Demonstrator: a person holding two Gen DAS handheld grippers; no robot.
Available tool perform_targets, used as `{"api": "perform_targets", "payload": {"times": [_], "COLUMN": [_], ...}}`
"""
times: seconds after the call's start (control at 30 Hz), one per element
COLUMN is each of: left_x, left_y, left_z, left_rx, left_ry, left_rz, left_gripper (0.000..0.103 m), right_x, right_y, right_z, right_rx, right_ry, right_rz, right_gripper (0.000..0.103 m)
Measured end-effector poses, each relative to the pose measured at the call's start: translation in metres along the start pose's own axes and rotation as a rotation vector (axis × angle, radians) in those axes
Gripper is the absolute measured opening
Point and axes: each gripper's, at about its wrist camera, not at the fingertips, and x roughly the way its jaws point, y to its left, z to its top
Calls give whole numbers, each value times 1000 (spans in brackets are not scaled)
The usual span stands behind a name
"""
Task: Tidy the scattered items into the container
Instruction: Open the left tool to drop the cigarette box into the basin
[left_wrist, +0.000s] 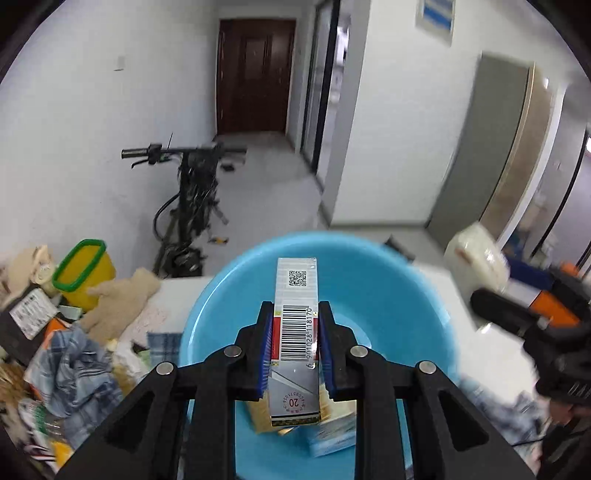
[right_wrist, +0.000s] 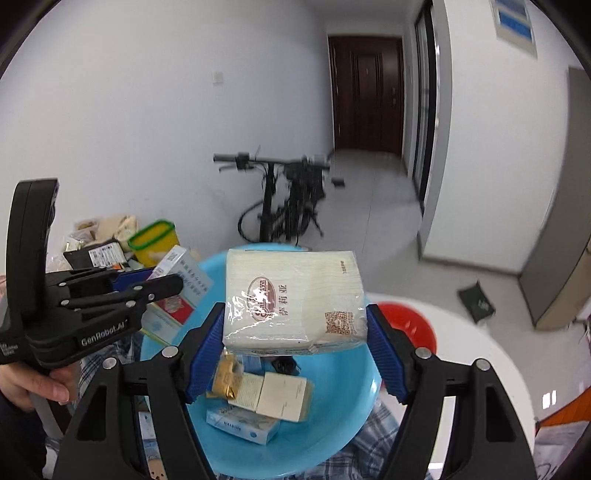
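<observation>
Gripping one barcoded carton (left_wrist: 295, 332), your left gripper (left_wrist: 294, 341) hangs over the one blue basin (left_wrist: 406, 295). Your right gripper (right_wrist: 295, 343) clamps one tissue pack (right_wrist: 295, 299) above it; three boxes (right_wrist: 282, 397) lie inside at 6 o'clock.

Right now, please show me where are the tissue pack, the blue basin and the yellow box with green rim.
tissue pack (right_wrist: 295, 295), right wrist view, front printed face.
blue basin (left_wrist: 388, 280), left wrist view, bare inner wall.
yellow box (left_wrist: 79, 267), left wrist view, open inside below the green rim.
</observation>
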Motion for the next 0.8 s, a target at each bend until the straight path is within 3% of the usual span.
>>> {"api": "perform_targets", "payload": {"times": [0.37, 0.6, 0.8], "left_x": [15, 69, 87], "left_y": [-7, -2, 2], "left_z": [-3, -7, -17], "left_rx": [6, -36, -33], "left_ry": [-3, 90, 122], "left_rz": [-43, -24, -34], "left_gripper": [24, 24, 24], "right_x": [14, 66, 100], "right_y": [-1, 0, -2], "right_z": [1, -6, -24], "right_rx": [9, 28, 44], "right_ry": [15, 116, 194], "right_rz": [-23, -11, 12], "right_gripper": [72, 72, 72]}}
